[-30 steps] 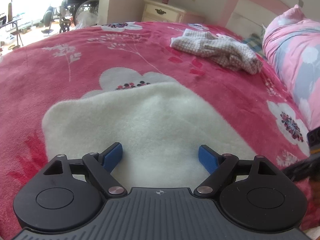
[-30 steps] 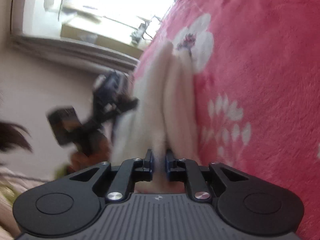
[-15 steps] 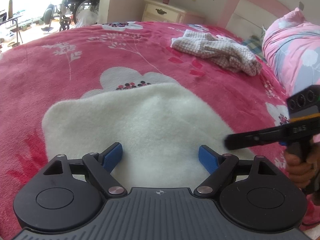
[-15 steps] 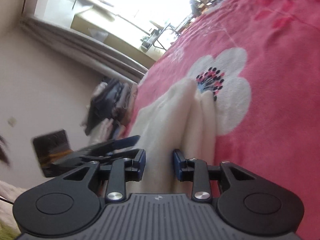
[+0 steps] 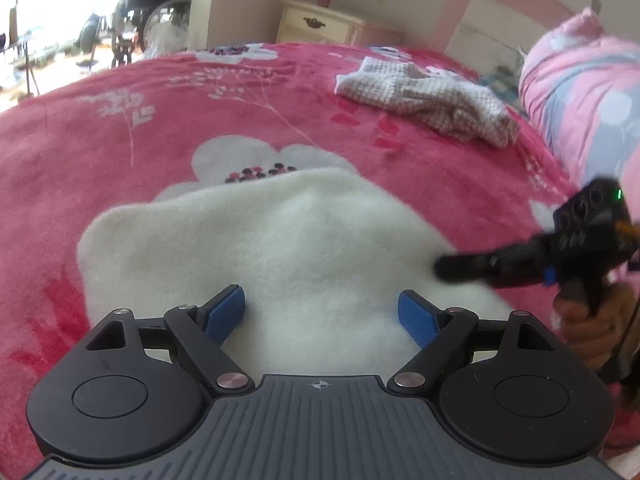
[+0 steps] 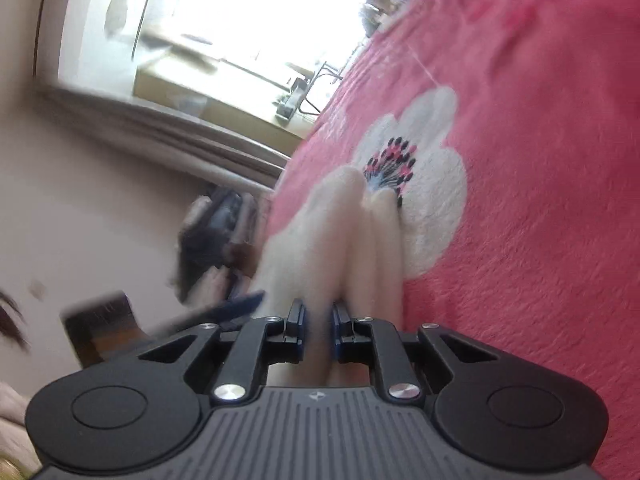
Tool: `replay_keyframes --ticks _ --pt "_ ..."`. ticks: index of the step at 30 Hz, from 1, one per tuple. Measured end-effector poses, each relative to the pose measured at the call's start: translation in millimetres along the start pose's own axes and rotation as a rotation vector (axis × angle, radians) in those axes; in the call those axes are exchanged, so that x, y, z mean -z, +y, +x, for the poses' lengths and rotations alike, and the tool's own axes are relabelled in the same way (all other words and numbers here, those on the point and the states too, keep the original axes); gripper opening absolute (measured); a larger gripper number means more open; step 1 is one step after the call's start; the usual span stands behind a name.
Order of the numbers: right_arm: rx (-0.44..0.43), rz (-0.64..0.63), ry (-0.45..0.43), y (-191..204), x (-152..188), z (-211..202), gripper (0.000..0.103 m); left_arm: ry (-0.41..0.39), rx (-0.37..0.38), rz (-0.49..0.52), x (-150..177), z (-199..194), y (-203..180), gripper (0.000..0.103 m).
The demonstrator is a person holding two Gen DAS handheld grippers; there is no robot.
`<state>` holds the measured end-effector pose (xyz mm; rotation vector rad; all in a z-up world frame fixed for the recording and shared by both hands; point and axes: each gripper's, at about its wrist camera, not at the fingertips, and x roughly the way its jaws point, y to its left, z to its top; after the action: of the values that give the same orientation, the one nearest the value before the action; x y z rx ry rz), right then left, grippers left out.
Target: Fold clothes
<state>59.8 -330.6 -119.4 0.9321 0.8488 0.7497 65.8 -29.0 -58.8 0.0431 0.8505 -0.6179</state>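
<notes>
Right claw (image 6: 318,330): jaws closing, with a fold of the white fleece garment (image 6: 340,240) between the pads. The layered edge runs straight out from the jaws, several plies stacked. Likely reason for the narrow pinch: it gathers all layers of that side edge at once, so the fold can be carried over as one piece.

Left claw (image 5: 321,316): jaws wide apart, blue pads (image 5: 226,312) either side of the garment's near edge, nothing between them pressed. It hangs above the fleece; touching or just clear, cannot tell. Probably parked there to pin or take the near edge once the right side is secured.

Garment (image 5: 288,248) lies flat on the pink flowered blanket (image 5: 120,152), a rounded white patch, partly covering a white flower print. In the left view the right claw (image 5: 444,268) meets its right-hand edge, held by a hand (image 5: 596,332) low at the frame's right.

Pose: left claw tilts down at the bed, squared to the garment. Right claw comes in low and nearly level, rolled hard over so the bed stands tilted in its view.

Further out: a checked cloth (image 5: 432,100) crumpled up the bed, well apart from the fleece; a pillow (image 5: 584,100) at right; a nightstand (image 5: 320,20) beyond.
</notes>
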Motion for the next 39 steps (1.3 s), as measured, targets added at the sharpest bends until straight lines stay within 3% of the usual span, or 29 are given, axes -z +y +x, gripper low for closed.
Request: replay_keyframes --ticks 3,8,10,12,14,17,19,21,24,29,32,35,39 --pt "-0.009 -0.053 0.014 13 -10 5 0.022 0.002 0.002 -0.004 -1 0 1 0.086" --pt "0.023 -0.054 0.044 12 -27 30 0.021 -0.001 0.002 -0.004 -1 1 0 0.086" --pt "0.009 -0.052 0.017 14 -27 29 0.016 -0.008 0.009 -0.006 -3 -1 0 0.086" --pt "-0.058 -0.088 -0.028 22 -22 18 0.015 -0.025 0.034 -0.019 -5 -5 -1 0.086" --pt "-0.052 -0.1 -0.054 20 -17 7 0.015 -0.028 0.044 -0.01 -7 -5 -3 0.086" --pt "-0.012 0.034 -0.012 -17 -12 12 0.015 -0.004 0.03 0.021 -2 4 -5 0.086" --pt "-0.051 0.113 -0.012 -28 -15 10 0.018 -0.006 0.028 0.023 -1 6 -5 0.086" --pt "-0.05 0.079 -0.039 -19 -22 2 0.023 -0.006 0.03 0.013 -2 6 -4 0.086" --pt "-0.035 0.059 -0.083 -15 -36 -4 0.03 -0.005 0.028 0.013 -2 5 -4 0.086" --pt "0.043 0.016 -0.059 -12 -61 25 0.032 -0.009 0.029 0.015 -1 7 -5 0.088" --pt "0.041 -0.007 -0.035 -11 -66 43 0.016 -0.009 0.023 0.016 0 7 -5 0.088" --pt "-0.019 -0.052 -0.095 -3 -61 36 0.014 -0.016 0.028 0.013 0 6 -5 0.088" --pt "0.033 0.072 -0.075 -42 -53 38 0.013 -0.021 0.041 0.003 1 8 -4 0.088"
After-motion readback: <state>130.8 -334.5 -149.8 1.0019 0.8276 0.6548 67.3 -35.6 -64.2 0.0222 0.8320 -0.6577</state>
